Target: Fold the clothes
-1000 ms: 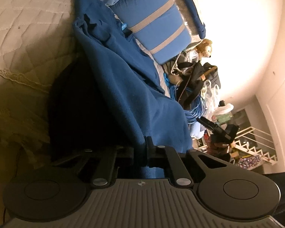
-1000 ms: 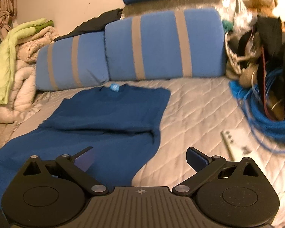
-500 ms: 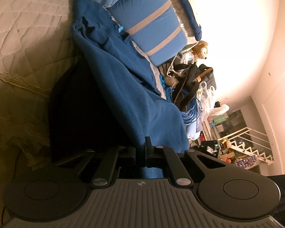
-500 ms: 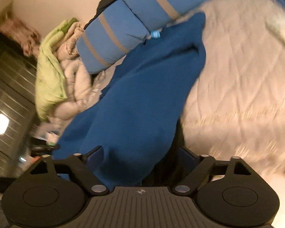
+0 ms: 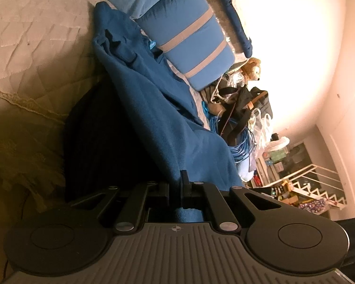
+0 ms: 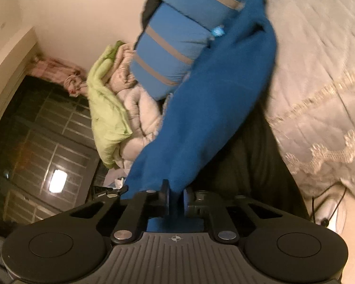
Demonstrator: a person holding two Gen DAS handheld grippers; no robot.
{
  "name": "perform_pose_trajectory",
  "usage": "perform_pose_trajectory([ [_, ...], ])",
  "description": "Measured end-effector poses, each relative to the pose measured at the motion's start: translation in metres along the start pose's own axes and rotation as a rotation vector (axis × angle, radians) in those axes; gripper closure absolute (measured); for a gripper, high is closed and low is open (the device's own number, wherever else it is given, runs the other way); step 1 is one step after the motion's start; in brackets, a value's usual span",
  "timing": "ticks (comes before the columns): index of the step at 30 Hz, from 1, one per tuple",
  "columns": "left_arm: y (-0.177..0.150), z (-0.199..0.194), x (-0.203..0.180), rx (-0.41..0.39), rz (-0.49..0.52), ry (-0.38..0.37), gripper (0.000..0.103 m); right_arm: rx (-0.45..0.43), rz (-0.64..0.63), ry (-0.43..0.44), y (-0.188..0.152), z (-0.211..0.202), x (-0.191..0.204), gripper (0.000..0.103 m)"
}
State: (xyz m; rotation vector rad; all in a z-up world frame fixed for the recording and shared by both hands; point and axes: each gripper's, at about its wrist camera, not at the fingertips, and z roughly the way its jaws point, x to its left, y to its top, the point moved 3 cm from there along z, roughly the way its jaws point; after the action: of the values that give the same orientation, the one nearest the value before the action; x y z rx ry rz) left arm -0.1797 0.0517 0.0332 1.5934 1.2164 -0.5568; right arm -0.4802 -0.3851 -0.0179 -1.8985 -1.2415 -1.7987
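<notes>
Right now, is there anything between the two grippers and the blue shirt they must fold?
No. The left gripper and the right gripper are both already shut on the blue shirt, with its fabric pinched directly between their fingers. Nothing visible stands between them.

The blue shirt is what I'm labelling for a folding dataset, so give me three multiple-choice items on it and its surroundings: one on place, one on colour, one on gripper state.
1. Where does the collar end of the blue shirt lie?
A) by the striped pillows
B) on the floor
C) on a chair

2. What colour are the pillow stripes?
A) red
B) grey-beige
C) black

3. How is the right gripper?
A) open and empty
B) shut on the shirt
C) out of view

Answers:
1 A: its label sits beside a pillow.
2 B: pale bands cross the blue.
3 B: fabric is pinched between its fingers.
</notes>
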Motion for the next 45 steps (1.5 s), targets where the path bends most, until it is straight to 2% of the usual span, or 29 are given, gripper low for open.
perform_pose_trajectory([
  [4, 0.008, -0.009, -0.016, -0.046, 0.039, -0.018, 0.097, -0.07, -0.074, 0.022, 0.012, -0.021, 0.034, 0.092],
  [9, 0.026, -0.03, -0.049, -0.135, 0.128, -0.048, 0.097, -0.129, -0.188, 0.009, 0.033, -0.03, 0.082, 0.092],
  [12, 0.029, -0.04, -0.065, -0.157, 0.177, -0.069, 0.097, -0.132, -0.238, 0.011, 0.04, -0.029, 0.103, 0.092],
  [17, 0.021, -0.06, -0.087, -0.162, 0.256, -0.101, 0.097, -0.078, -0.293, 0.055, 0.032, -0.03, 0.125, 0.092],
  [23, 0.034, -0.05, -0.091, -0.163, 0.25, -0.072, 0.097, -0.118, -0.285, 0.074, 0.034, -0.031, 0.127, 0.092],
  [29, 0.07, -0.04, -0.099, -0.212, 0.283, -0.035, 0.097, -0.144, -0.329, 0.071, 0.066, -0.015, 0.14, 0.092],
  [33, 0.096, -0.036, -0.095, -0.262, 0.268, -0.004, 0.097, -0.196, -0.329, 0.058, 0.093, -0.01, 0.145, 0.092],
  [38, 0.131, -0.028, -0.086, -0.319, 0.203, -0.003, 0.097, -0.259, -0.252, 0.011, 0.128, -0.004, 0.137, 0.092],
  [45, 0.166, -0.008, -0.081, -0.34, 0.18, 0.023, 0.097, -0.331, -0.215, -0.088, 0.171, 0.002, 0.123, 0.092],
])
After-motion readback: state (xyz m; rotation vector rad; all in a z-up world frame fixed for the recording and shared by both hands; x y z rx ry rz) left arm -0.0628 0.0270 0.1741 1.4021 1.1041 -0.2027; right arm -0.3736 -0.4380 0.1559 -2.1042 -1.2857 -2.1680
